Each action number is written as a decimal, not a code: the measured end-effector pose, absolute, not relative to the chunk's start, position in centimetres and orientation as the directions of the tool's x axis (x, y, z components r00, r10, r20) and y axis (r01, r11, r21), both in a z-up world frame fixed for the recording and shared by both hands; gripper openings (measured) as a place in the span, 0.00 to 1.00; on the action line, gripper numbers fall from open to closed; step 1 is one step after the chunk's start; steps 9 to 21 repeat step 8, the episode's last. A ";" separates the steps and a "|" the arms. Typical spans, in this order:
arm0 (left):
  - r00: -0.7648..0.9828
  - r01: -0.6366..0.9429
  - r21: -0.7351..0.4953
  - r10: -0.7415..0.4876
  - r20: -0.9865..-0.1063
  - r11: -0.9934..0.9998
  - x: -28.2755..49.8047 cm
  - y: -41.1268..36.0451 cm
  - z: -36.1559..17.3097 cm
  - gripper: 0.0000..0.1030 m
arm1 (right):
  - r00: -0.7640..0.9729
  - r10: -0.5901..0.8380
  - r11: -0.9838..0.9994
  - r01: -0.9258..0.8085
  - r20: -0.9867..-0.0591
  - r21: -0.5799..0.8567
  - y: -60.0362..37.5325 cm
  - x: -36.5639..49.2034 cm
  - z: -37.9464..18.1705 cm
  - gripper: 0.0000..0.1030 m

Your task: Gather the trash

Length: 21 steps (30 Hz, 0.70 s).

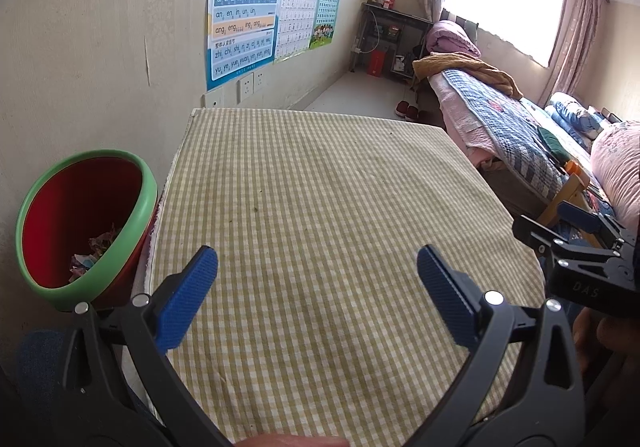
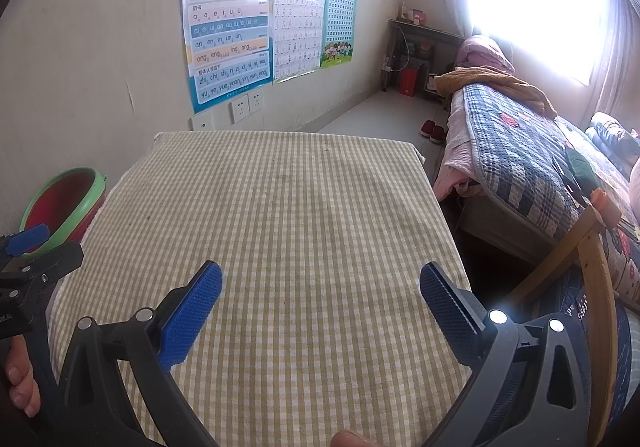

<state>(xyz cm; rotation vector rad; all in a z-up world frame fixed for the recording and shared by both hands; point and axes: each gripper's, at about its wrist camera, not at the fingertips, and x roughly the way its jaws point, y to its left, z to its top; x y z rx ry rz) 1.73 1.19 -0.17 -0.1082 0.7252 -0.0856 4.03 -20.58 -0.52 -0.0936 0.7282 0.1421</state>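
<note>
Now over checked tablecloth (image 1: 320, 187), bare to every edge: left gripper (image 1: 318, 267) and right gripper (image 2: 320, 283) spread wide, empty. Crumpled trash (image 1: 94, 251) low inside bin (image 1: 132, 223) off table's left edge, mouth tilted tableward.

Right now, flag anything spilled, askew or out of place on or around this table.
Nothing stands out. The checked tablecloth shows only a few small dark specks, crumpled paper lies inside the red bin by the wall, and the left gripper and right gripper are open with nothing between the fingers.
</note>
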 end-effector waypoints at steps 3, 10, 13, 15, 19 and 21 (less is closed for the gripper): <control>0.736 0.045 -0.096 -0.098 -0.669 0.994 1.9 0.7 -0.4 0.95 | 0.736 0.097 0.985 -0.166 -0.670 -0.040 -20.4 4.1 -0.6 0.93; 0.735 0.039 -0.089 -0.089 -0.672 0.995 2.0 0.7 -0.4 0.95 | 0.734 0.094 0.984 -0.169 -0.672 -0.048 -20.3 4.0 -0.7 0.93; 0.735 0.039 -0.089 -0.089 -0.672 0.995 2.0 0.7 -0.4 0.95 | 0.734 0.094 0.984 -0.169 -0.672 -0.048 -20.3 4.0 -0.7 0.93; 0.735 0.039 -0.089 -0.089 -0.672 0.995 2.0 0.7 -0.4 0.95 | 0.734 0.094 0.984 -0.169 -0.672 -0.048 -20.3 4.0 -0.7 0.93; 0.735 0.039 -0.089 -0.089 -0.672 0.995 2.0 0.7 -0.4 0.95 | 0.734 0.094 0.984 -0.169 -0.672 -0.048 -20.3 4.0 -0.7 0.93; 0.735 0.039 -0.089 -0.089 -0.672 0.995 2.0 0.7 -0.4 0.95 | 0.734 0.094 0.984 -0.169 -0.672 -0.048 -20.3 4.0 -0.7 0.93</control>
